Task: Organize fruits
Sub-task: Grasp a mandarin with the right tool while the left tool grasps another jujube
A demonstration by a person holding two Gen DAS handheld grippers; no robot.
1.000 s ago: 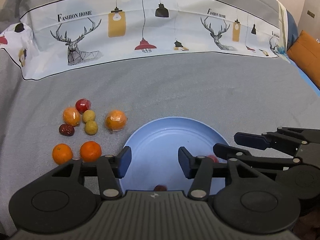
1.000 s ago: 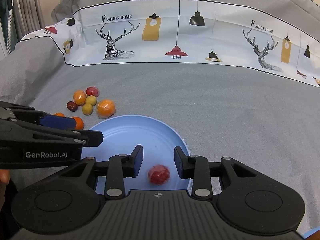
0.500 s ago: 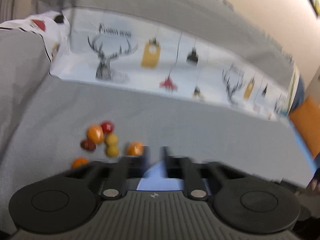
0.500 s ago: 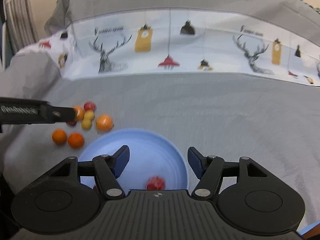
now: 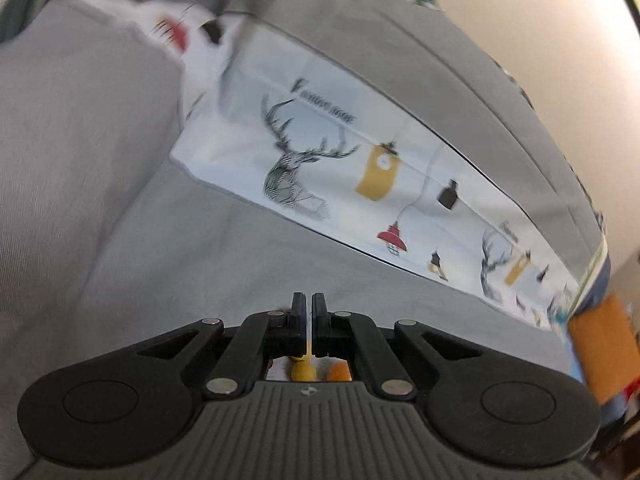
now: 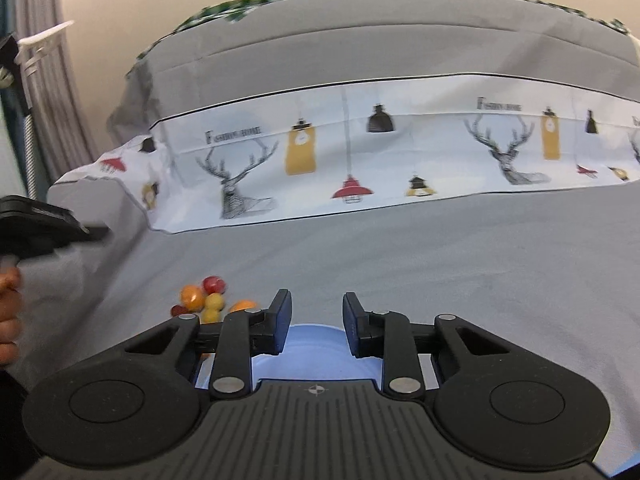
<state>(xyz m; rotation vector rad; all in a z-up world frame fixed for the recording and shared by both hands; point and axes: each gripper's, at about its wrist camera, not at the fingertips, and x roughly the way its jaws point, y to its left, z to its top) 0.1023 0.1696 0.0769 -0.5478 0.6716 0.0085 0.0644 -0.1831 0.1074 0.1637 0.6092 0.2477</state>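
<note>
Both cameras tilting up since earlier; left gripper (image 5: pixel 308 316) jaws now pressed together, empty; right gripper (image 6: pixel 314 322) jaws spreading over blue plate (image 6: pixel 316 360). Fruits (image 6: pixel 208 300) waiting lower left beside plate; next pick likely.

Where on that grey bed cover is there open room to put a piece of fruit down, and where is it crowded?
Open grey cover runs between the printed band and the blue plate, and to the plate's right. The plate's far rim shows bare. It is crowded to the plate's left, where the fruit pile sits bunched together.
</note>
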